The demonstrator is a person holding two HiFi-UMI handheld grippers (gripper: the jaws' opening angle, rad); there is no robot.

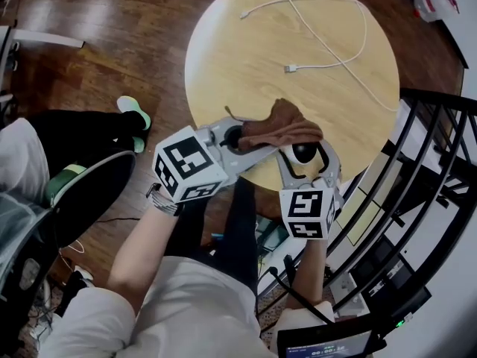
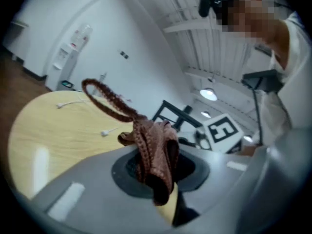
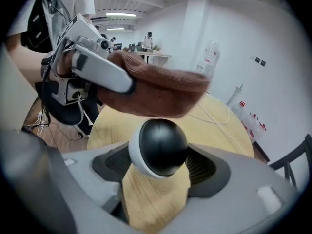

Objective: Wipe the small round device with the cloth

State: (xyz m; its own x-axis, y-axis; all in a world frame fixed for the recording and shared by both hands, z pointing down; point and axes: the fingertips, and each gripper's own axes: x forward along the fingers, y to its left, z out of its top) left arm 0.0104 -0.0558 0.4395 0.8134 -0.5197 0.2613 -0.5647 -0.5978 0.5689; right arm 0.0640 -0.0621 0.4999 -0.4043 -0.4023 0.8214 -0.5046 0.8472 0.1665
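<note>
A small round device [image 3: 158, 148], black dome with a white rim, sits clamped between the jaws of my right gripper [image 3: 160, 165]; in the head view the device [image 1: 304, 152] shows just past the right gripper [image 1: 305, 161]. My left gripper [image 1: 240, 139] is shut on a brown cloth [image 1: 279, 127], which drapes from its jaws over the top of the device. In the left gripper view the cloth [image 2: 153, 150] hangs bunched between the left gripper's [image 2: 155, 172] pads. The cloth [image 3: 156, 91] lies right above the dome in the right gripper view.
A round wooden table [image 1: 246, 58] lies below both grippers, with a white cable [image 1: 328, 28] looped across its far side. A black metal rack [image 1: 425, 170] stands to the right. A dark chair [image 1: 82, 192] is at the left on the wooden floor.
</note>
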